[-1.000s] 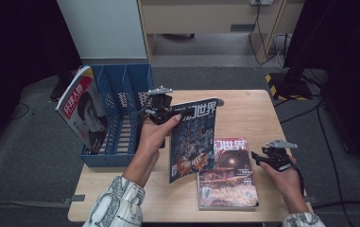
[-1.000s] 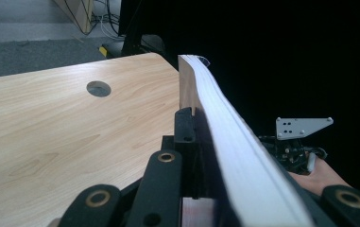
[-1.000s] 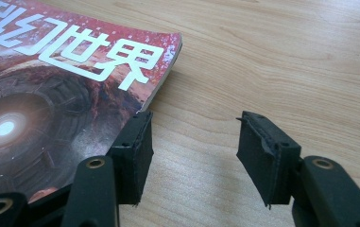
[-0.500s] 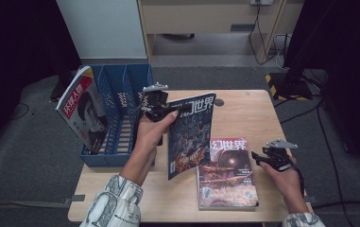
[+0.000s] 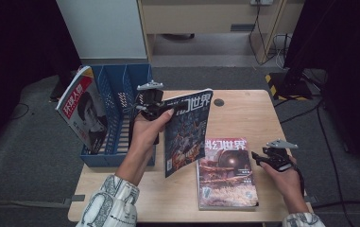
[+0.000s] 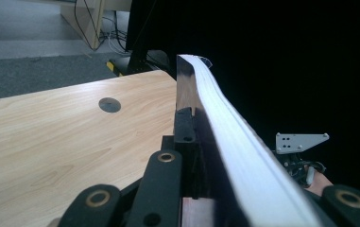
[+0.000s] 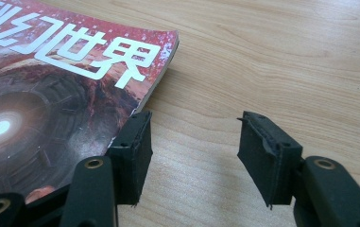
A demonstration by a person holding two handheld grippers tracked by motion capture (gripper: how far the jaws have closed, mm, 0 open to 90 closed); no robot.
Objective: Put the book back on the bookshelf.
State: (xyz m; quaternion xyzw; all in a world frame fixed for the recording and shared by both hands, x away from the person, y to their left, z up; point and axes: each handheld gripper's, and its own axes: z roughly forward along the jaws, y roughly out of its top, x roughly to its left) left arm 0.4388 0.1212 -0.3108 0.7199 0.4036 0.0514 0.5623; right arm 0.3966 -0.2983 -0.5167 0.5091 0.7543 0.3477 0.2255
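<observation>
Since a second ago the blue-covered magazine [image 5: 187, 130] has tipped up off the red one; it lay slanted across that cover, and it now stands nearly on edge, its lower corner still near the table [image 5: 244, 113], its top edge clamped in the left gripper [image 5: 150, 105]; the left hand [image 5: 145, 130] has shifted slightly toward the blue file rack [image 5: 121, 118]; the right gripper [image 5: 266, 158] has kept its place beside the red-covered magazine [image 5: 227, 172], which now lies fully uncovered.

The left gripper view shows what the high view cannot: the jaws pressed tight on the magazine's [image 6: 234, 142] thickness, the white page edges curving away from the pads, the round hole in the tabletop [image 6: 109, 104] off to the side of the fingers.

The right gripper view shows its jaws standing apart with bare wood [image 7: 262, 61] between them; one finger [image 7: 132, 146] sits just at the edge of the red magazine [image 7: 55, 94], the other [image 7: 267, 156] clear of it, nothing gripped.

The high view alone shows a third magazine [image 5: 84, 111] leaning in the rack's outer slot, well away from both sets of fingers.
</observation>
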